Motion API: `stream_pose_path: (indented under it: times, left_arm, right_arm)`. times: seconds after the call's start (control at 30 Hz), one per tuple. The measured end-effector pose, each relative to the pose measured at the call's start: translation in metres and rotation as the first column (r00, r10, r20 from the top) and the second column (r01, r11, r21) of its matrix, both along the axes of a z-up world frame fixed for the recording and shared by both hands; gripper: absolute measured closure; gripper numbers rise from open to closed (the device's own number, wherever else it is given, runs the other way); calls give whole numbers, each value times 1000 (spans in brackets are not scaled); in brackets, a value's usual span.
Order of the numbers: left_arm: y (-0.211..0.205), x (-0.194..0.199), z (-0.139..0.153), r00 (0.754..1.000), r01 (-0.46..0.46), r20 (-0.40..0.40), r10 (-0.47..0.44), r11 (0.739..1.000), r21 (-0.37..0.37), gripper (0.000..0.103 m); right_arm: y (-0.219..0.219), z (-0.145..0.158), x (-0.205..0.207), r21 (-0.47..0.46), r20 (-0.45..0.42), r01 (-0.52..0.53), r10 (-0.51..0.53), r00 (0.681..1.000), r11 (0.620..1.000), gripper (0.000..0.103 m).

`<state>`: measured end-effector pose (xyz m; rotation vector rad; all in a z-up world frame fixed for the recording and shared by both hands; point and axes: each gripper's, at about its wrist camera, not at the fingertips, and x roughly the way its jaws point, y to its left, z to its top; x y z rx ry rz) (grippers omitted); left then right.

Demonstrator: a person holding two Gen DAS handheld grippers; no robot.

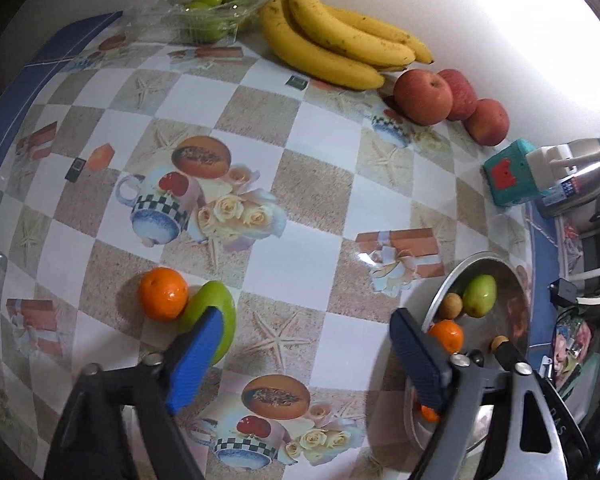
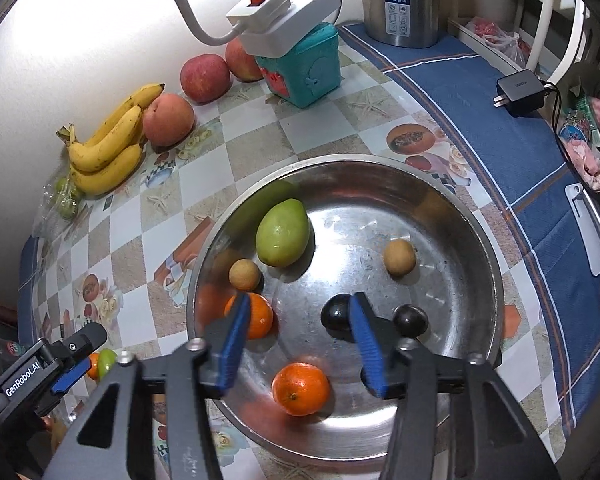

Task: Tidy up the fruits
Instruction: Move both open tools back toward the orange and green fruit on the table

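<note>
While the right hand-held gripper hangs over the metal bowl with its blue-padded jaws spread wide and nothing between them, the left hand-held gripper sits low above the worktop, also spread wide and empty. Its left pad partly covers a green mango lying on the checked cloth; I cannot tell whether pad and fruit touch. An orange rests against that mango on its far left side.

Inside the bowl lie a second green mango, two oranges, two small tan round fruits and two small dark round fruits. One orange is partly hidden behind the right gripper's left pad, one dark fruit behind its right pad.

Along the wall at the back of the worktop lie a bunch of bananas, three red apples clustered just beside the bananas' tips, and a clear plastic wrapper holding small green fruit on the bananas' other side. A teal box carrying a white power strip stands near the apples, with a steel kettle behind it and a black charger on the blue border of the cloth.
</note>
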<state>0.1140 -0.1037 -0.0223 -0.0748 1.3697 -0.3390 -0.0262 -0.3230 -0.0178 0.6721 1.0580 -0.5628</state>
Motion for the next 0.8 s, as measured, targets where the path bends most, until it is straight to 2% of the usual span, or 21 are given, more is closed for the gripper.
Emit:
stream_pose_path:
  times: [0.13,0.2,0.27,0.47,0.5,0.57,0.8]
  left_arm:
    - [1,1,-4,1000,-4,-8,4,1000,25,14]
    - [2,1,-5,1000,-11,-12,12,999,32,3]
    - [4,1,-6,1000,-17,-9,17,999,36,0]
    - [4,1,-7,1000,-14,-1,14,999,44,0]
    - [4,1,-7,1000,-13,2,13,999,46,0]
    - [4,1,-6,1000,-14,9,14,999,52,0]
    - [7,2,-3,999,-5,34,3,997,74,0]
  right_arm:
    - [0,-4,1,-5,-20,-3,3,1000,1000,30]
    - [0,-5,2,-5,-26,-6,6,1000,1000,25]
    - [1,-6,3,-6,-32,-12,12,999,1000,22]
    - [3,-8,4,-20,-42,-18,17,999,1000,19]
    - [3,-9,4,-21,-43,-18,17,999,1000,17]
    - [3,-9,4,-24,-43,-17,16,999,1000,7]
    - [3,-9,4,-35,-51,-18,16,999,999,7]
